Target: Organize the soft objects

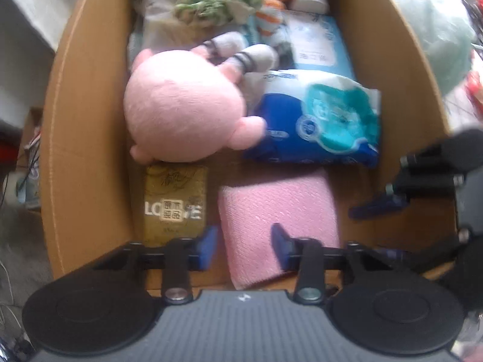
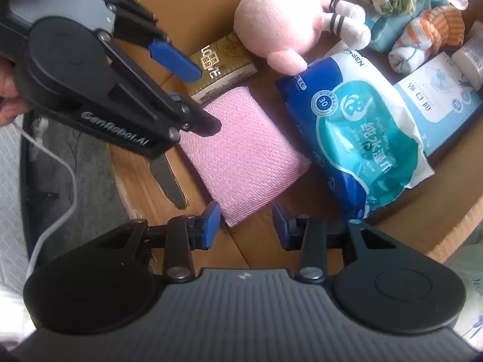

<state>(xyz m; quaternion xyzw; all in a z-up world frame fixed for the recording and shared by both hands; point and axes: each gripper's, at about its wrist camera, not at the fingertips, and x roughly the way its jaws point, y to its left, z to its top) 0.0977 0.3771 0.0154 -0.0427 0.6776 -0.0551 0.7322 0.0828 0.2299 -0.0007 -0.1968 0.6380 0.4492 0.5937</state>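
- Straddling the pink cloth's (image 1: 277,220) near edge with our left gripper (image 1: 244,242), jaws narrowed, pads not visibly pressing.
- Our right gripper (image 2: 246,223) frames its corner, part-open, empty.

We read "GenRobot.AI" on the left gripper (image 2: 184,90), "30" and "PURE WATER WIPES" on the blue wipes pack (image 2: 356,132), and "LO" on the gold tissue pack (image 2: 223,66).

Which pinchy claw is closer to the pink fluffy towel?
Left. The left gripper is right over the pink towel, its jaws either side of the towel's near edge. The right gripper waits just off the towel's corner, not touching it.
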